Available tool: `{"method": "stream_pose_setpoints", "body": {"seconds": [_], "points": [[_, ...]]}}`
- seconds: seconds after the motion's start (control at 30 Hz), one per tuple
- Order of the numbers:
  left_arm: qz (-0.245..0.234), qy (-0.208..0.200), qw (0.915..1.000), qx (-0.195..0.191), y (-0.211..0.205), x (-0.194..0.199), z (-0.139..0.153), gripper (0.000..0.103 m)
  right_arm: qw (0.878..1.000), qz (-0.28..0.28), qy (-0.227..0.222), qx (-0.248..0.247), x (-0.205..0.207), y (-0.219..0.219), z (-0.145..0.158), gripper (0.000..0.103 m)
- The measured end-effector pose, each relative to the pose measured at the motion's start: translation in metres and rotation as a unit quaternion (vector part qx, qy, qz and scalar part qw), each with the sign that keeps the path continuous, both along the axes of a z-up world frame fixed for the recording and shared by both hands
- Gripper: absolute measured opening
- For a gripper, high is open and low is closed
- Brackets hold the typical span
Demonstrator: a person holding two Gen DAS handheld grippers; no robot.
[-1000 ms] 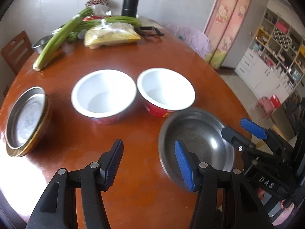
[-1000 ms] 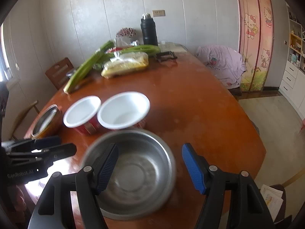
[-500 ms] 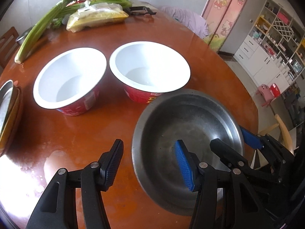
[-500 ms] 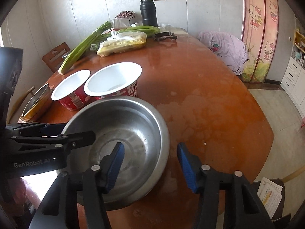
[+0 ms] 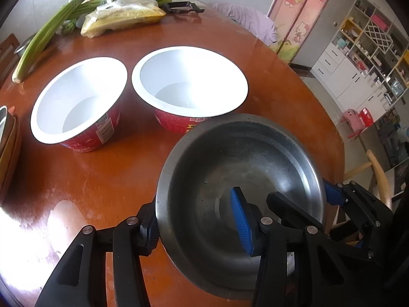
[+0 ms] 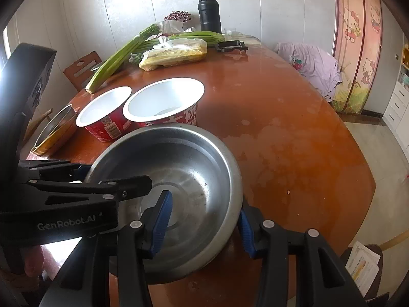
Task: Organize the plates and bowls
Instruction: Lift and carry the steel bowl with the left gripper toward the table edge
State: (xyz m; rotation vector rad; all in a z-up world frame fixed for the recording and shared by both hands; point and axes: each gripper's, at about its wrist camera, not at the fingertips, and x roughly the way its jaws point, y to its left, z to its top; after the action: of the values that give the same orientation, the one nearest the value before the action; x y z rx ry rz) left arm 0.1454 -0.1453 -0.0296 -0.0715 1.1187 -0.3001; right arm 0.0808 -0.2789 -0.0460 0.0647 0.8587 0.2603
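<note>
Both grippers are on the steel bowl point(image 6: 176, 186), which sits on the counter point(image 6: 281, 133) at its near edge, just in front of two red paper bowls point(image 5: 189, 87) that stand side by side, rims almost touching. The left gripper point(image 5: 196, 220) has one of its fingers point(image 5: 241, 220) inside the bowl and the other outside the left wall; they have just been closing, and the outer pad appears to touch the wall, but a firm grasp cannot be told. The right gripper point(image 6: 204, 220) has also been closing and now looks clenched on the right wall, one finger in, one out. Little seems done: a stack of metal plates point(image 6: 55, 133) lies at the far left, while all three bowls remain separate and unstacked.
</note>
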Motion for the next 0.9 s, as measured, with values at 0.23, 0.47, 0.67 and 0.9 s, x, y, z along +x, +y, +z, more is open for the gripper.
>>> {"method": "stream_pose_setpoints", "body": {"seconds": [0.23, 0.47, 0.67, 0.9], "points": [[0.004, -0.02, 0.9998, -0.001, 0.011, -0.013, 0.015, 0.051, 1.0, 0.009, -0.012, -0.004, -0.009, 0.007, 0.012, 0.049], [0.024, -0.041, 0.9989, -0.001, 0.036, -0.028, 0.03, 0.051, 0.999, 0.028, -0.029, -0.009, -0.019, 0.028, 0.027, 0.05], [0.053, -0.052, 0.9972, -0.005, 0.073, -0.043, 0.036, 0.052, 0.998, 0.054, -0.038, -0.007, -0.024, 0.06, 0.037, 0.05], [0.078, -0.053, 0.9955, -0.007, 0.106, -0.057, 0.031, 0.052, 0.996, 0.083, -0.034, -0.009, -0.027, 0.094, 0.038, 0.05]]}}
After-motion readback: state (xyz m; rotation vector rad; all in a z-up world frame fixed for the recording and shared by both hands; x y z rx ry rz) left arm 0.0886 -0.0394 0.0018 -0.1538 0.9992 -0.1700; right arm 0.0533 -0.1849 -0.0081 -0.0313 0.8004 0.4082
